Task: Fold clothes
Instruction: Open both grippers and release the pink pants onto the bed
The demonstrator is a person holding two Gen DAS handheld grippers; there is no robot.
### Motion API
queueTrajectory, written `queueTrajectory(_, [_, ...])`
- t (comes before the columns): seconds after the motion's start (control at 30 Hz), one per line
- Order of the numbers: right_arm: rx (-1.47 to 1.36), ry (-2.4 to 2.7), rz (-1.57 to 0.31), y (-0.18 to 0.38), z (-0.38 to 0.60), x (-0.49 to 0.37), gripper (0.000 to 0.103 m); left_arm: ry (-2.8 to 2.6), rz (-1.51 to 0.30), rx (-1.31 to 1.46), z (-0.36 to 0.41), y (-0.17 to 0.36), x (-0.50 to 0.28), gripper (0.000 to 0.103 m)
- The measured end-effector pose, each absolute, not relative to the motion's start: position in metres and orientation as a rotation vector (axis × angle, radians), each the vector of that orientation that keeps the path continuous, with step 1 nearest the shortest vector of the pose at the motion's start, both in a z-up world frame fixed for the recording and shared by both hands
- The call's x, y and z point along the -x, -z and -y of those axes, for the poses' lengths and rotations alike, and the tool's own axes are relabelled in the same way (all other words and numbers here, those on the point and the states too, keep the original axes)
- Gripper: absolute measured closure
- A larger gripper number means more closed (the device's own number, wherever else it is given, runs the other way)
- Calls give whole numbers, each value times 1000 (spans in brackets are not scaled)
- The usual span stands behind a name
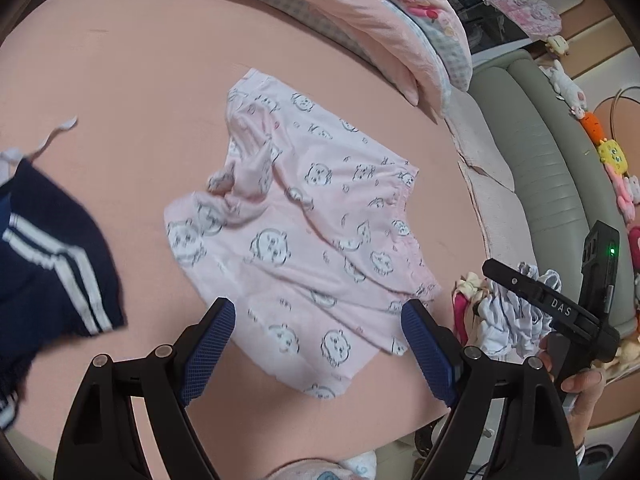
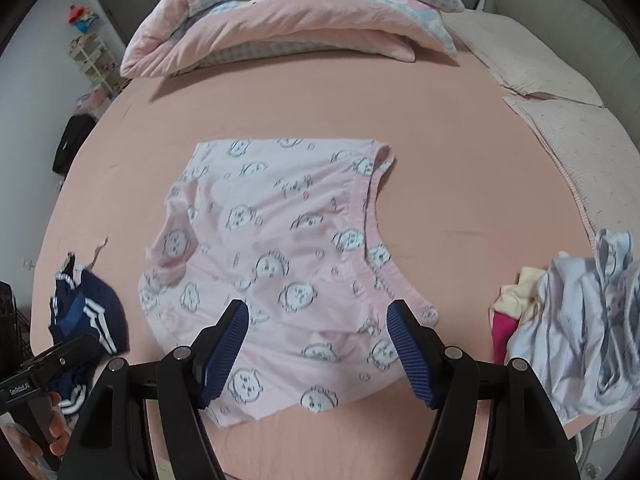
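Observation:
Pink shorts with a cartoon-face print (image 1: 304, 216) (image 2: 276, 256) lie spread on the pink bed sheet (image 1: 132, 80) (image 2: 440, 120), rumpled on the left side, waistband to the right. My left gripper (image 1: 318, 310) hovers open over the near hem of the shorts, nothing between its blue pads. My right gripper (image 2: 318, 306) is also open above the near part of the shorts, close to the waistband (image 2: 368, 216). In the left wrist view, the right gripper's black body (image 1: 560, 308) shows at the right, held by a hand.
Navy shorts with white stripes (image 1: 44, 248) (image 2: 88, 320) lie to the left. A pile of crumpled clothes (image 2: 572, 320) (image 1: 508, 312) sits at the right bed edge. A folded pink quilt (image 2: 288, 16) (image 1: 360, 12) lies at the far end. Plush toys (image 1: 612, 160) line the headboard side.

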State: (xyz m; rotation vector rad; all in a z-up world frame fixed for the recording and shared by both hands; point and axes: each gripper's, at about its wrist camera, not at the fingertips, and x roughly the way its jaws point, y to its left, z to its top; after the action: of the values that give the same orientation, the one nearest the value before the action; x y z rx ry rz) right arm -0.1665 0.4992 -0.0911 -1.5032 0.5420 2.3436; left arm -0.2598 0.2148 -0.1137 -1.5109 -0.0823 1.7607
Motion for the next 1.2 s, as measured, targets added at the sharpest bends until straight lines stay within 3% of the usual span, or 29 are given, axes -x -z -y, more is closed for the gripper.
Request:
queueTrajectory(0.4, [1568, -2350, -540, 125, -475, 120, 32, -1801, 137, 1529, -179, 122, 228, 18])
queueTrajectory(0.87, [1578, -2296, -636, 160, -469, 87, 32, -1798, -38, 1536, -190, 147, 197, 18])
queueTrajectory(1.2, [1570, -2225, -877, 201, -477, 68, 32, -1751, -44, 1604, -198, 179, 191, 18])
